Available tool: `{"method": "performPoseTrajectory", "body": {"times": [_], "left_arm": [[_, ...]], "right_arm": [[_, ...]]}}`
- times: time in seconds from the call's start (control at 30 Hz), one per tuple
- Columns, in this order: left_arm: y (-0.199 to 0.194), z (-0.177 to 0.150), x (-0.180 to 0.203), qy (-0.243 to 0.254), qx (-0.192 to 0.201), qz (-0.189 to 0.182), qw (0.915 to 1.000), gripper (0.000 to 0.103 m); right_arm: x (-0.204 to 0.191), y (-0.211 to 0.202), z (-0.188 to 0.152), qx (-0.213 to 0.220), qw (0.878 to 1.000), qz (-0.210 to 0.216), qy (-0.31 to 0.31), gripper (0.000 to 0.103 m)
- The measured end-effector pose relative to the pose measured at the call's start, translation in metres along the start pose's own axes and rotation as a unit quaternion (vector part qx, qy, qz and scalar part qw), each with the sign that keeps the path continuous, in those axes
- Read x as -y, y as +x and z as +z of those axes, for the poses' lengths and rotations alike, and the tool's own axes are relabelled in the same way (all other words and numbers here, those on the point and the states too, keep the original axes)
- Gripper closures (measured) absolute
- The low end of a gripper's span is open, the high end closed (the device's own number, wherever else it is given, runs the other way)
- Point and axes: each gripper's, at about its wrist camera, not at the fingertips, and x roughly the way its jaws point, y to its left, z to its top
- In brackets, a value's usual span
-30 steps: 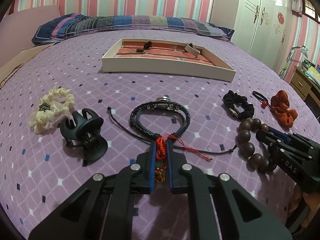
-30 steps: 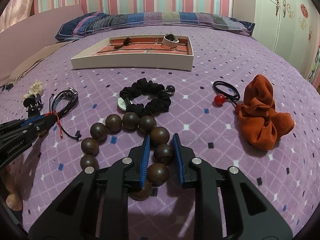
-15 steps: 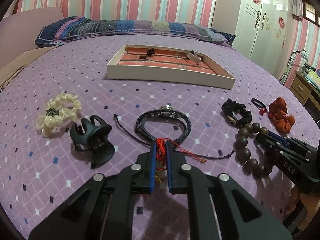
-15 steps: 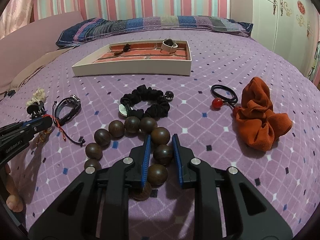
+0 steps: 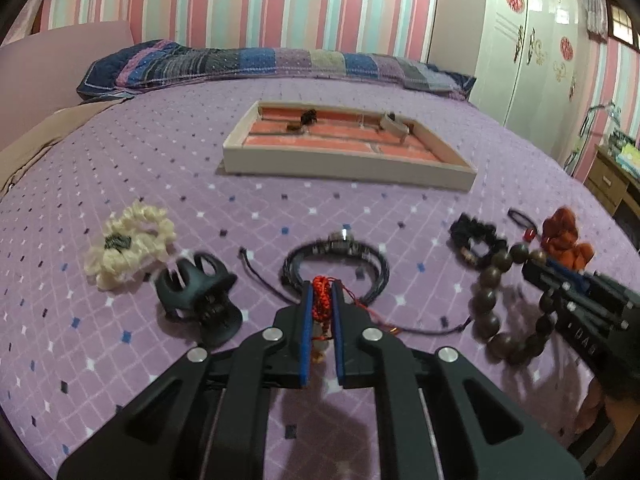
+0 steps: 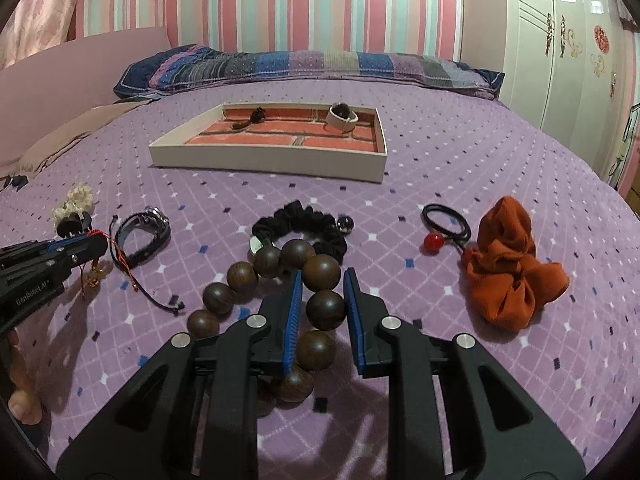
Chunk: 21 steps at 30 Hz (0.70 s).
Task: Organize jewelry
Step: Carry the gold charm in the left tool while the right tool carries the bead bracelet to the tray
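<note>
A red braided cord charm sits pinched between the blue pads of the left tool, low in the centre of the left wrist view – the jaws drawn narrow on it, a small gold trinket dangling beneath. Just above lies a black braided leather bracelet with a metal clasp, flat on the purple bed cover. In the right wrist view the right tool clamps one bead of a dark wooden bead bracelet at lower centre, the remaining beads curving off to the left. Right above the beads is a black scrunchie; to the right, a black hair tie with a red bead and an orange scrunchie. At the left of the left wrist view lie a black claw clip and a cream scrunchie. Further up in both views stands a shallow cream tray with a brick-pattern floor – it holds a pale watch and a small dark item that I cannot identify.
</note>
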Motion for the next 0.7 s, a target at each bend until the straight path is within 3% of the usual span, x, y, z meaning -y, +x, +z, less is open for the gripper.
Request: {"method": "performPoseTrajectory", "body": {"times": [0.37, 0.7], "left_arm": [[-0.019, 0.066, 0.002, -0.007, 0.044, -0.009, 0.999, 0.094], [0.011, 0.143, 0.011, -0.001, 0.068, -0.019, 0.9975, 0.094]], "right_arm": [[0.007, -0.009, 0.051, 0.044, 0.999, 0.001, 0.015, 0.082], [0.018, 0.033, 0.126, 0.067, 0.997, -0.009, 0.021, 0.082]]}}
